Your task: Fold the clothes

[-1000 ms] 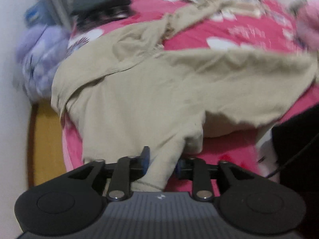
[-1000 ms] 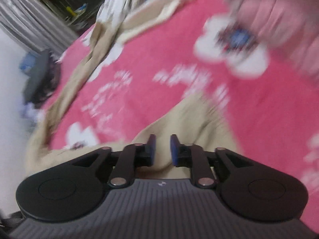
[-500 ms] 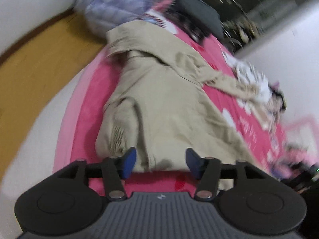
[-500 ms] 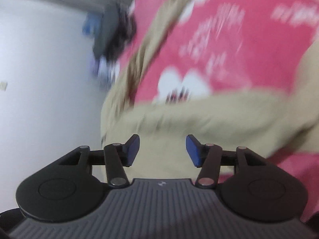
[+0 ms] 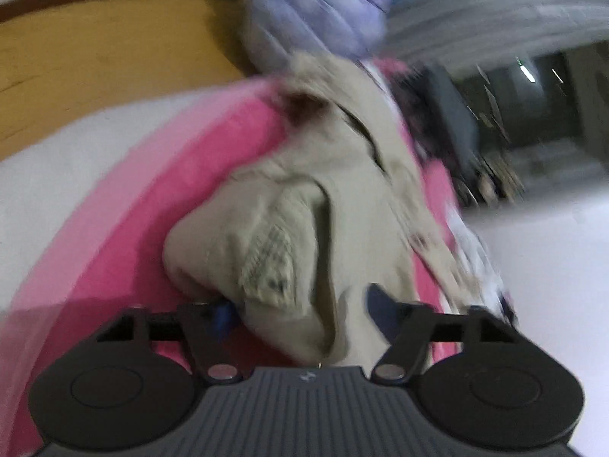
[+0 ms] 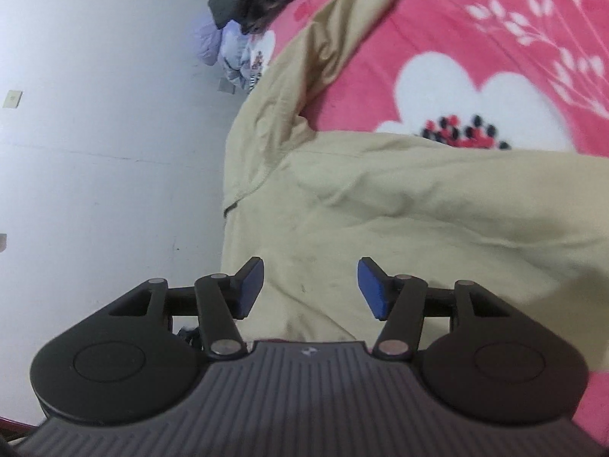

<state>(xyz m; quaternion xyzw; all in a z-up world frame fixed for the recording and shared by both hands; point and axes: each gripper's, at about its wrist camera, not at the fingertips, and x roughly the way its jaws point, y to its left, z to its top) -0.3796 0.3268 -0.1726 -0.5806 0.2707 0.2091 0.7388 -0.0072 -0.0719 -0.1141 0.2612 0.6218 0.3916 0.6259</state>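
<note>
Below, crumpled beige cotton garment (image 6: 399, 205) lay on pink flowered bed blanket (image 6: 475, 19). Left tongs (image 5: 300, 314) spread around a bunched fold; right tongs (image 6: 310, 285) spread, empty, above it.

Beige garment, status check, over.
Left claw open, astride a fold. Right claw open over beige garment, spread on pink blanket. Nothing blocking.

- Beige garment (image 6: 399, 205) — matt woven cloth, creased, with a rougher ribbed patch visible in the left wrist view.
- Pink blanket (image 6: 437, 30): soft, fleecy-looking cloth with a white printed pattern.
- Right gripper (image 6: 310, 287) — matt black plastic body, ridged on top, small shiny metal pivot pins, blue pads.
- Floor (image 5: 95, 49): smooth, yellow, wood-like.
</note>
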